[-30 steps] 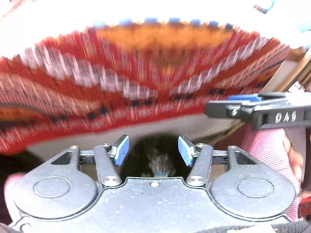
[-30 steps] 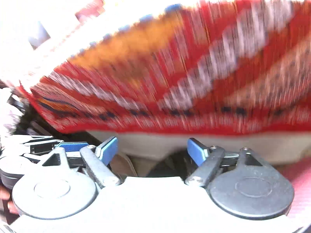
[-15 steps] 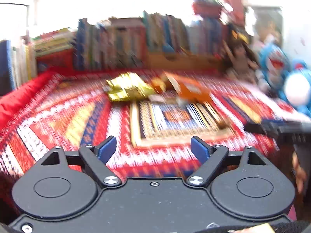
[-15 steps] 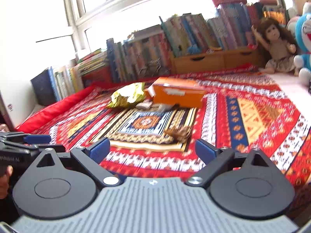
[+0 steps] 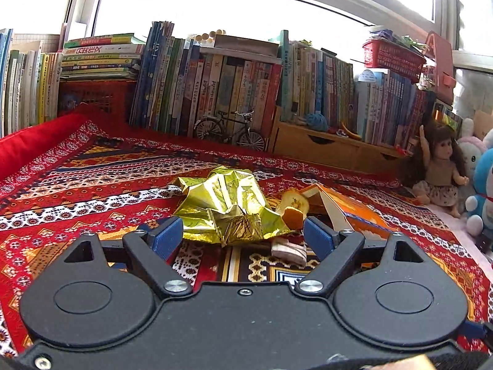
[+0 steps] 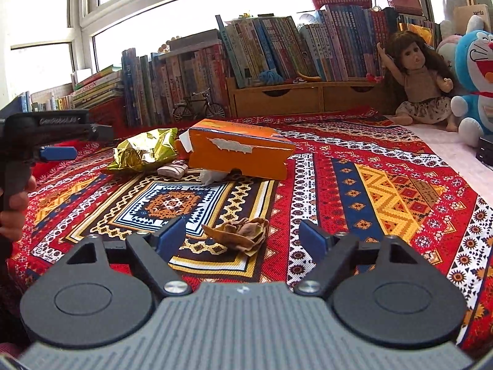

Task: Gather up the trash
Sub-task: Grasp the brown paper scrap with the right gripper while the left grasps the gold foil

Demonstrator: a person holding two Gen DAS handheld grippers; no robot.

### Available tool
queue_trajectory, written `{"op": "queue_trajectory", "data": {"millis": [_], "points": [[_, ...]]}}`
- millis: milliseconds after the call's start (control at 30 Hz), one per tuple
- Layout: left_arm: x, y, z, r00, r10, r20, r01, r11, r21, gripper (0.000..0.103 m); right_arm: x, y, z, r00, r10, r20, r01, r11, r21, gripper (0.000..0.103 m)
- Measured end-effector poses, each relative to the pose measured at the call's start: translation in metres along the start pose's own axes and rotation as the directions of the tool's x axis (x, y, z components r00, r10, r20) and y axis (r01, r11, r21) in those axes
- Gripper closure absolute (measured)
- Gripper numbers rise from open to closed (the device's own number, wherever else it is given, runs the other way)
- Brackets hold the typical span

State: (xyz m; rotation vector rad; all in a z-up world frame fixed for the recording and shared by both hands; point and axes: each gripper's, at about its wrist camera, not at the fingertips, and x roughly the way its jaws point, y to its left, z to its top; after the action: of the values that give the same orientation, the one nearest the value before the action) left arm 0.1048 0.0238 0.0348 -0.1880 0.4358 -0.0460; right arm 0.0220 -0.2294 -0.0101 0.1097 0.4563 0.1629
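Trash lies on a patterned red cloth [image 6: 354,166]. A crumpled gold foil wrapper [image 5: 228,206] sits just ahead of my open left gripper [image 5: 243,236], whose fingers hold nothing. To its right are a small orange scrap [image 5: 292,212], a pinkish wrapper [image 5: 288,250] and an orange cardboard box [image 5: 354,209]. In the right wrist view, a crumpled brown tissue [image 6: 243,236] lies between the tips of my open right gripper [image 6: 243,237]. Farther back are the orange box [image 6: 237,154], a white tissue [image 6: 209,176], the gold wrapper [image 6: 144,151] and the left gripper [image 6: 58,141] at the left edge.
Rows of books [image 5: 215,80] and a wooden drawer unit [image 6: 305,95] line the back under a window. A model bicycle [image 5: 229,129] stands before the books. A doll [image 6: 419,83] and a blue plush toy [image 6: 476,71] sit at the right. A hand [image 6: 15,206] holds the left gripper's handle.
Both cameras have swung up from the blurred cloth edge onto the cloth's top. The left gripper has moved closer to the gold wrapper, the right one closer to the brown tissue.
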Motion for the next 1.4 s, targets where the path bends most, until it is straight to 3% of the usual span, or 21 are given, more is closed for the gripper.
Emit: {"op": "queue_trajectory", "data": {"millis": [133, 267, 367, 533, 600, 633, 667, 767, 1000, 1400], "points": [[0.032, -0.001, 0.000, 0.999, 0.040, 0.024, -0.039, 0.999, -0.022, 0.019, 0.010, 0.007, -0.004, 1.000, -0.009, -0.001, 0.009, 1.000, -0.024, 0.018], [0.053, -0.003, -0.004, 0.997, 0.071, 0.006, -0.071, 0.997, 0.013, 0.022, 0.019, 0.012, -0.007, 1.000, -0.026, 0.000, 0.026, 0.998, -0.053, 0.019], [0.060, -0.003, -0.007, 0.997, 0.074, -0.005, -0.073, 0.997, 0.015, 0.035, 0.023, 0.016, -0.010, 0.999, -0.034, 0.005, 0.035, 0.997, -0.074, 0.019], [0.065, -0.003, -0.010, 0.998, 0.056, -0.029, -0.056, 0.998, 0.001, 0.074, 0.023, 0.019, -0.013, 0.999, -0.037, 0.020, 0.039, 0.994, -0.102, 0.024], [0.062, -0.004, -0.011, 0.998, 0.062, -0.021, -0.062, 0.998, 0.002, 0.078, 0.023, 0.018, -0.013, 0.999, -0.036, 0.020, 0.037, 0.995, -0.095, 0.035], [0.060, -0.005, -0.011, 0.998, 0.060, -0.014, -0.060, 0.998, 0.008, 0.080, 0.022, 0.018, -0.014, 0.999, -0.042, 0.026, 0.044, 0.995, -0.093, 0.045], [0.057, -0.006, -0.011, 0.998, 0.055, -0.009, -0.055, 0.998, 0.018, 0.081, 0.021, 0.017, -0.014, 0.998, -0.048, 0.030, 0.050, 0.995, -0.090, 0.060], [0.046, -0.012, -0.011, 0.999, 0.042, 0.006, -0.042, 0.997, 0.058, 0.084, 0.015, 0.014, -0.013, 0.999, -0.028, 0.042, 0.031, 0.997, -0.065, 0.066], [0.003, -0.023, -0.015, 1.000, -0.002, 0.019, 0.000, 0.994, 0.108, 0.085, 0.001, 0.016, -0.012, 0.998, -0.004, 0.065, 0.008, 0.998, -0.062, 0.070], [-0.100, -0.027, -0.049, 0.990, -0.141, -0.021, 0.142, 0.977, 0.160, 0.085, -0.037, 0.020, -0.014, 0.996, 0.032, 0.084, -0.027, 0.998, -0.058, 0.071]]}}
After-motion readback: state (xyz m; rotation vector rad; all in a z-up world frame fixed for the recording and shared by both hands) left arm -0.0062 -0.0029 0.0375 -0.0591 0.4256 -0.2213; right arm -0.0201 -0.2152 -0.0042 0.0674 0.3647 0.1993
